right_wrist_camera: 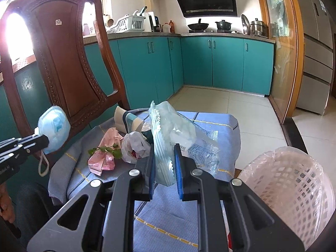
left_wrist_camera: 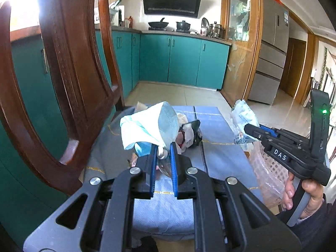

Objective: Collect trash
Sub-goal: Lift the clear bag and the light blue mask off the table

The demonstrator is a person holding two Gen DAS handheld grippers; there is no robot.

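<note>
Left gripper [left_wrist_camera: 161, 153] clamped on one blue face mask [left_wrist_camera: 147, 126], lifted clear of the cloth; right gripper [right_wrist_camera: 164, 163] clamped on one clear plastic wrapper [right_wrist_camera: 168, 132], also lifted. One lined mesh wastebasket [right_wrist_camera: 294, 189] sits at 3 o'clock of the right gripper, just beside the table edge. Remaining on the blue tablecloth [right_wrist_camera: 168, 220], toward 11 o'clock: one pink crumpled paper [right_wrist_camera: 105, 157], one green sprig [right_wrist_camera: 107, 149], one white plastic bag [right_wrist_camera: 134, 145], one further clear printed wrapper [right_wrist_camera: 205, 147]. Beyond, one wooden chair [right_wrist_camera: 69, 63], then the teal cabinets [right_wrist_camera: 226, 63]. Risks, judged: mask held by a thin edge could slip; its dangling ear loop [right_wrist_camera: 43, 166] might snag the chair; the light wrapper may miss the basket.
</note>
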